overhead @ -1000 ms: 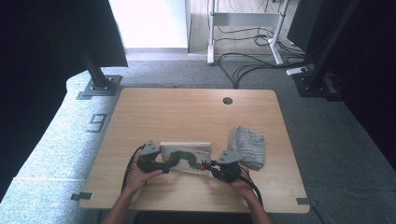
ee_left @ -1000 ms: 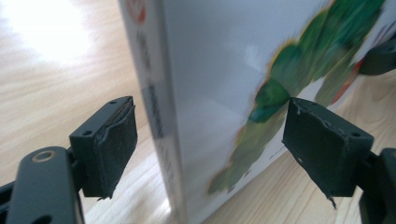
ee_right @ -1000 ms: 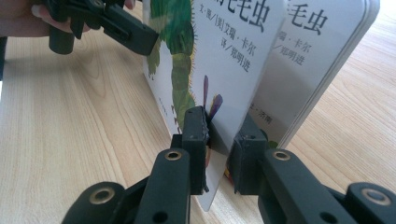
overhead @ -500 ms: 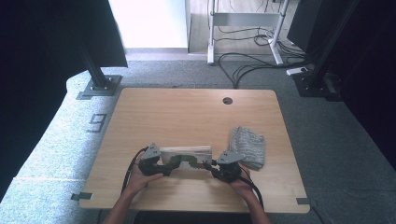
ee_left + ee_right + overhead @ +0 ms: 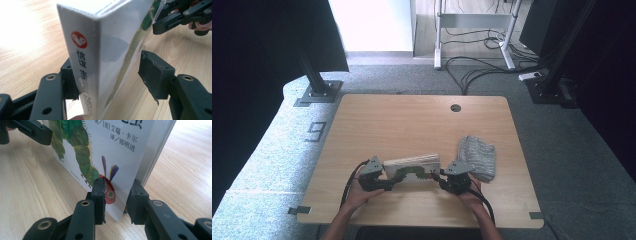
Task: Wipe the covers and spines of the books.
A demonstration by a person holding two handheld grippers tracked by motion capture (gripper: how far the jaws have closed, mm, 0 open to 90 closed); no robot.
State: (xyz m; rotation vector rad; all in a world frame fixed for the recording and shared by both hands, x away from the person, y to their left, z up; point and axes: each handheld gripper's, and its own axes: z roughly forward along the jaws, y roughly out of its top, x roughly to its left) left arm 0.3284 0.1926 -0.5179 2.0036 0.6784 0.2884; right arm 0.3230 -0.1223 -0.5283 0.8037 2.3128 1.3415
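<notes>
A white picture book (image 5: 412, 165) with a green caterpillar on its cover stands on its long edge, tilted, near the front of the wooden table (image 5: 412, 120). My left gripper (image 5: 387, 184) sits at the spine end. In the left gripper view my left gripper (image 5: 107, 77) straddles the spine (image 5: 82, 57): the left jaw touches it and the right jaw stands clear of the cover, so it is open. My right gripper (image 5: 438, 177) holds the other end. In the right gripper view my right gripper (image 5: 116, 195) is shut on the book's (image 5: 107, 150) lower corner.
A folded grey cloth (image 5: 478, 157) lies just right of the book, close to my right hand. A round cable hole (image 5: 455, 107) sits near the table's far edge. Cables and stand legs cover the floor beyond.
The book lay flat with its cover up a second ago; it now stands tilted up on its long edge between the two grippers, which stayed at its ends.
</notes>
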